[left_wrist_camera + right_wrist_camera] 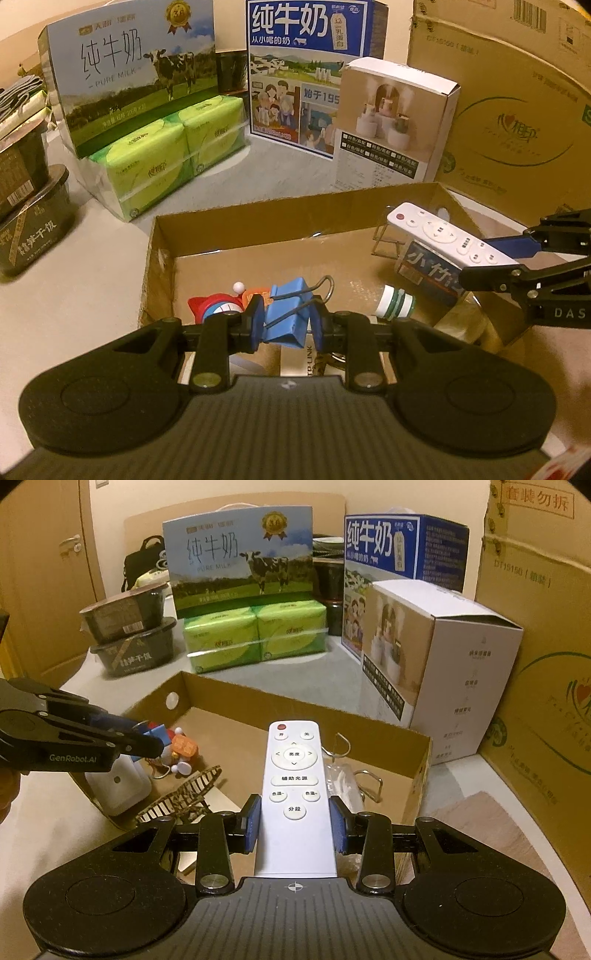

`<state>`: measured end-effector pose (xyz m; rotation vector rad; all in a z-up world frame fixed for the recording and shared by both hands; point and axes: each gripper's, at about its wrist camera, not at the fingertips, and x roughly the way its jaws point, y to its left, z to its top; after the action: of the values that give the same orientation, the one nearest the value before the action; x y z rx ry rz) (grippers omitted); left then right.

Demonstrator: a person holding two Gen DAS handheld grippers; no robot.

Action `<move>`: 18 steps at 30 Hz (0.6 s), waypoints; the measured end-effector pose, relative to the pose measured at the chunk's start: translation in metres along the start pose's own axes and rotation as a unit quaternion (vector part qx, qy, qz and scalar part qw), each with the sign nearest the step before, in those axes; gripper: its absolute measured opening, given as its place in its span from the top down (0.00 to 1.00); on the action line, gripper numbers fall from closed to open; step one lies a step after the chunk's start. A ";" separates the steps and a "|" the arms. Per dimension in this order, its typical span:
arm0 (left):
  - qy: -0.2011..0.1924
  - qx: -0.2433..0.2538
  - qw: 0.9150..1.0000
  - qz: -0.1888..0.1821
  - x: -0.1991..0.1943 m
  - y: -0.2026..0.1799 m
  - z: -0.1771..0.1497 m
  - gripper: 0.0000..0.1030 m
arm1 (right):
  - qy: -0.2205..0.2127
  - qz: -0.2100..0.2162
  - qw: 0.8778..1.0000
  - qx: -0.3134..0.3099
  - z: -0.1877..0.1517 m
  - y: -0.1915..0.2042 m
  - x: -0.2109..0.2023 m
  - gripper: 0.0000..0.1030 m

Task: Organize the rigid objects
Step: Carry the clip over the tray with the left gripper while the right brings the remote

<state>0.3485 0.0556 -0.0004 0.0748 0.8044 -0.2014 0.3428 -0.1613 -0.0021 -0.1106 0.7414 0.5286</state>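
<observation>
My left gripper is shut on a blue binder clip and holds it over the open cardboard tray. My right gripper is shut on a white remote control and holds it above the same tray. In the left wrist view the remote and the right gripper show at the right. In the right wrist view the left gripper with the clip shows at the left. A Doraemon toy, a small white bottle and a blue packet lie in the tray.
Behind the tray stand two milk cartons, green tissue packs, a white humidifier box and a large cardboard box. Stacked black food bowls sit at the left. A wooden model and wire clips lie in the tray.
</observation>
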 end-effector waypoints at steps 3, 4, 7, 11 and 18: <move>0.001 -0.001 1.000 -0.001 0.003 0.001 0.001 0.77 | 0.002 -0.001 1.000 0.001 0.000 -0.001 0.003 0.62; 0.001 -0.001 1.000 -0.001 0.004 0.001 0.001 0.77 | 0.003 0.000 1.000 0.002 0.000 -0.001 0.004 0.62; 0.001 -0.001 1.000 -0.002 0.005 0.001 0.001 0.77 | 0.003 0.000 1.000 0.003 0.001 -0.001 0.006 0.62; 0.001 -0.001 1.000 -0.002 0.007 0.001 0.001 0.77 | 0.003 0.001 1.000 0.003 0.002 0.000 0.008 0.62; -0.015 -0.020 1.000 0.014 0.004 0.008 0.003 0.58 | 0.004 0.001 1.000 0.005 0.003 0.001 0.008 0.62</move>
<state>0.3547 0.0623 -0.0010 0.0451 0.7769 -0.1605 0.3491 -0.1561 -0.0052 -0.1035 0.7509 0.5260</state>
